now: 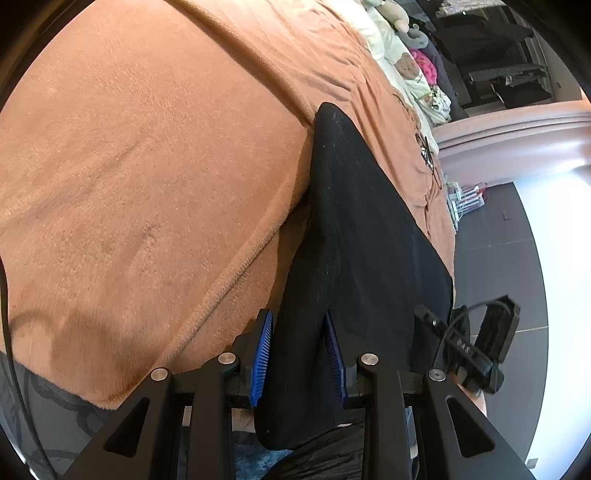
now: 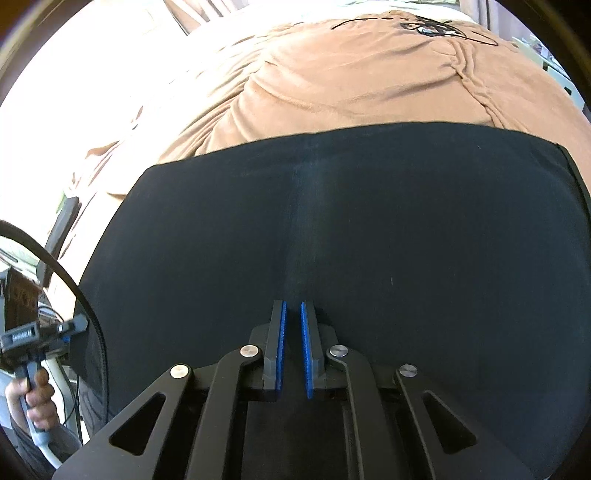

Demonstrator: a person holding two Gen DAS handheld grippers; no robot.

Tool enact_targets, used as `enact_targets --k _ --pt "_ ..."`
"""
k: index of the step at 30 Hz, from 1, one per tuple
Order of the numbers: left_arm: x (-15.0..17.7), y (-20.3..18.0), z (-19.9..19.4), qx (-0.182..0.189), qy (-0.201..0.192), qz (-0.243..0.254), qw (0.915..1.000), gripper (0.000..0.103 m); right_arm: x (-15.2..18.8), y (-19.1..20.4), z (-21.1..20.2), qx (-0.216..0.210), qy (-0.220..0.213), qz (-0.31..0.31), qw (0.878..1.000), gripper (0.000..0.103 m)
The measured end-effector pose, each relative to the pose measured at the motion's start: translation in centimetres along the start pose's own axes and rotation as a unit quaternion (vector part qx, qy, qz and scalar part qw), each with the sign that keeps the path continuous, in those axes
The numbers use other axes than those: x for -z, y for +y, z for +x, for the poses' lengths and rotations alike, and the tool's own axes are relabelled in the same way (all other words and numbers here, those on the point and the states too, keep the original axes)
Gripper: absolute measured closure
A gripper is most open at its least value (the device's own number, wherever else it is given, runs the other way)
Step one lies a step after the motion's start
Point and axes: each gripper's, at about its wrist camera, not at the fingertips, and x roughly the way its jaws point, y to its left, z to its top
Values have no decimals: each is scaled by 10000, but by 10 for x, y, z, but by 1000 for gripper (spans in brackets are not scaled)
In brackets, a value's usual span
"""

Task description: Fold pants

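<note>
pants (image 2: 332,229), black, lie spread on a tan fleece blanket (image 1: 147,166) that covers a bed, and everything else sits in relation to them. the left gripper (image 1: 299,354) grips a fold of the pants at their near edge, the dark cloth bunched between its blue ribbed pads (image 1: 262,350) and hanging below them over the side of the bed. the right gripper (image 2: 291,347) hovers low over the middle of the pants, along a faint pale seam, with its jaws drawn almost together and only a thin slit between the pads; no cloth shows in that slit. seen from the right wrist, a hand (image 2: 31,400) off the left edge of the pants holds the handle of the other gripper. beyond the far edge of the pants the blanket is wrinkled, and a pair of glasses (image 2: 430,26) lies on it. past the blanket, stuffed toys (image 1: 404,62) rest on pale bedding.
</note>
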Motion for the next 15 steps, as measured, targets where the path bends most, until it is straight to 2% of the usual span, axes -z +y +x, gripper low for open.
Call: enact_targets --k 6,15 --pt "-7 0 3 78 8 -58 10000 73 -19 0 20 19 30 75 10000 98" --pt "-22 -4 12 -5 80 49 10000 70 -52 -16 44 -78 -12 428 9991 99"
